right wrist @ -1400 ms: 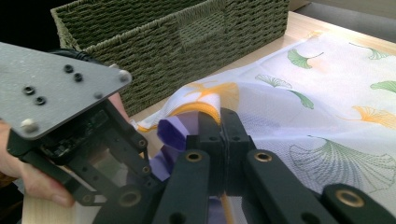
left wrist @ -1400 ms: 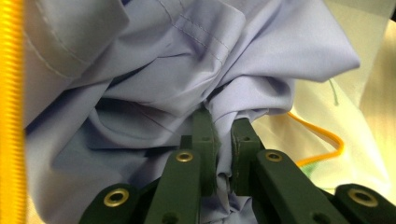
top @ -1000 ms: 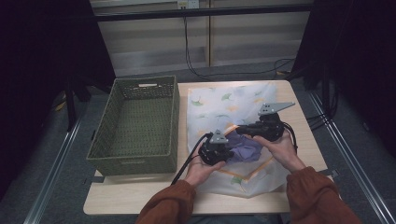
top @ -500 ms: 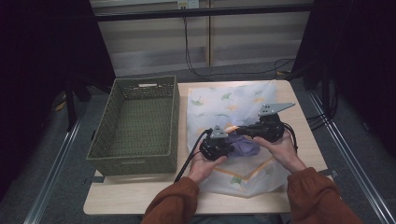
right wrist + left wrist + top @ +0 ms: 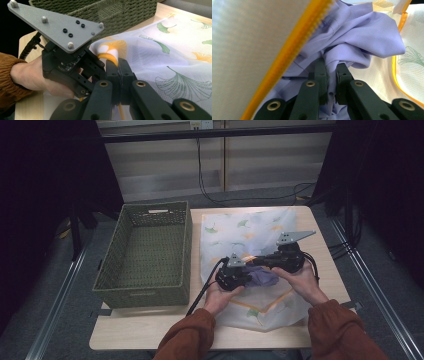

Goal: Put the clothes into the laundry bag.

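A white mesh bag [image 5: 240, 230] printed with ginkgo leaves lies flat on the table, its opening edged by a yellow zipper [image 5: 294, 47]. My left gripper [image 5: 248, 273] is shut on a bunched purple cloth [image 5: 265, 278] at the bag's opening. In the left gripper view its fingertips [image 5: 331, 66] pinch a fold of the purple cloth [image 5: 372, 32] under the lifted mesh. My right gripper [image 5: 260, 261] is shut on the bag's zipper edge [image 5: 110, 56] and holds it up. The right gripper view shows its closed tips [image 5: 117, 63] just beside the left gripper [image 5: 75, 65].
An empty green woven basket [image 5: 187, 245] stands on the left half of the wooden table [image 5: 150, 330], close against the bag's left side. Cables trail from both grippers over the table's front. Dark floor and metal rails surround the table.
My left gripper has edged slightly up and right with the purple cloth, closer to the right gripper. The right gripper has held still on the zipper edge.
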Tool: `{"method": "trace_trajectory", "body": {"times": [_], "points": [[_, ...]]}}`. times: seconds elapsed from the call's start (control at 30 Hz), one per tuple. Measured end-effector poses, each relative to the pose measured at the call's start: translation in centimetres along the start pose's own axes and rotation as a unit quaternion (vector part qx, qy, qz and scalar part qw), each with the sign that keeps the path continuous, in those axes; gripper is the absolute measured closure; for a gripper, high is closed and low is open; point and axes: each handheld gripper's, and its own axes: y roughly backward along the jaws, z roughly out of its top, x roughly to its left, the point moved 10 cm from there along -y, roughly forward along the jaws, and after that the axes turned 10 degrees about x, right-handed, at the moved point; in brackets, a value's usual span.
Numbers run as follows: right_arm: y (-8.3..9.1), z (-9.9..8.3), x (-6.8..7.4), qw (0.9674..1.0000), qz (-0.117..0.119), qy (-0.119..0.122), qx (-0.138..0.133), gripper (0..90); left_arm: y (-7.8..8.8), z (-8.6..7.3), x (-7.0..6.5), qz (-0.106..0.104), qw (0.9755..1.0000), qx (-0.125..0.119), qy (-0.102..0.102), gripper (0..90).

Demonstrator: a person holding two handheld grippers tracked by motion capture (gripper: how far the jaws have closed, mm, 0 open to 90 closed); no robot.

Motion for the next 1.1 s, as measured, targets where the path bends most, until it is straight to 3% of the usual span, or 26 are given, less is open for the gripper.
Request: {"method": "trace_trajectory", "body": {"times": [0.1,0.27,0.5,0.6,0.63,0.77,0.93,1.0,1.1], "points": [[0.0,-0.2,0.0,1.0000,0.001,-0.002,0.003,90.0,0.0,0.3,0.5,0.003,0.9999,-0.010,0.011,83.4],[-0.2,-0.4,0.0,1.0000,0.000,0.001,0.006,90.0,-0.5,-0.3,0.5,0.001,0.9999,-0.001,0.014,80.4],[-0.2,-0.5,-0.3,1.0000,-0.002,-0.002,0.008,90.0,-0.1,-0.6,0.0,-0.002,1.0000,0.008,0.004,63.5],[-0.2,-0.5,-0.3,1.0000,0.000,-0.002,0.006,90.0,0.5,-0.5,-0.1,-0.006,1.0000,0.003,0.006,50.6],[-0.1,-0.5,-0.3,1.0000,0.000,-0.002,0.006,90.0,0.8,-0.5,-0.4,-0.017,0.9998,0.003,0.007,46.3],[-0.1,-0.5,-0.4,1.0000,-0.002,-0.002,0.003,90.0,1.6,-0.7,-0.8,-0.021,0.9997,0.006,-0.006,40.5],[-0.1,-0.6,-0.5,1.0000,-0.005,-0.004,0.007,90.0,2.7,-1.5,-1.3,-0.032,0.9988,0.020,-0.031,41.5],[-0.1,-0.7,-0.5,1.0000,-0.005,-0.003,0.008,90.0,3.0,-1.9,-1.4,-0.038,0.9986,0.022,-0.031,42.7],[-0.2,-0.7,-0.5,0.9999,-0.005,-0.003,0.009,90.0,3.4,-2.7,-1.2,-0.033,0.9979,0.033,-0.045,47.9]]}}
